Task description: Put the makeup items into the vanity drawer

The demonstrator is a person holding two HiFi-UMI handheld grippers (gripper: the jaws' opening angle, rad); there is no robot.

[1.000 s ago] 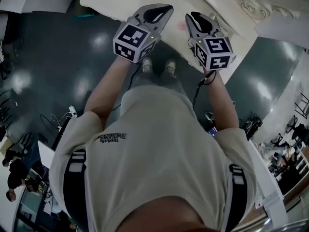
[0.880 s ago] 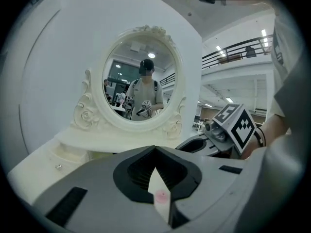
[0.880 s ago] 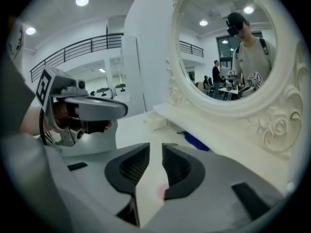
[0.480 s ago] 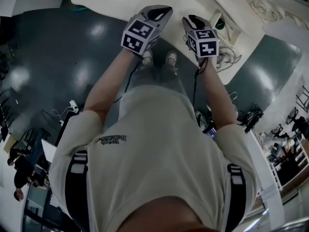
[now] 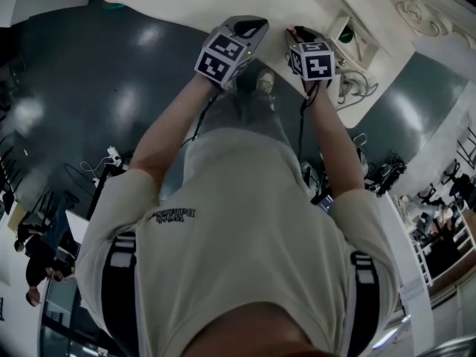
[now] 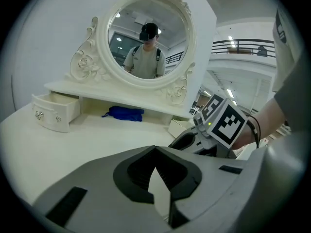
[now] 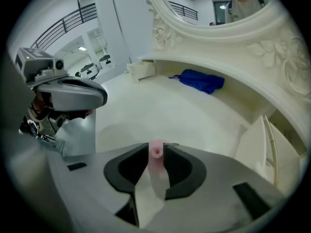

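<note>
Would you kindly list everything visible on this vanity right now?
vanity table: one, cream, under the mirror
oval mirror: one, cream frame, at the back
left drawer: one, cream, open, under the shelf's left end
right drawer: one, cream, open, under the shelf's right end
blue cloth: one, blue, tabletop beneath the shelf
pink tube: one, pink, between the right gripper's jaws
left gripper: one, grey, jaws together, empty
right gripper: one, grey, jaws apart, just been opening, tube between them
</note>
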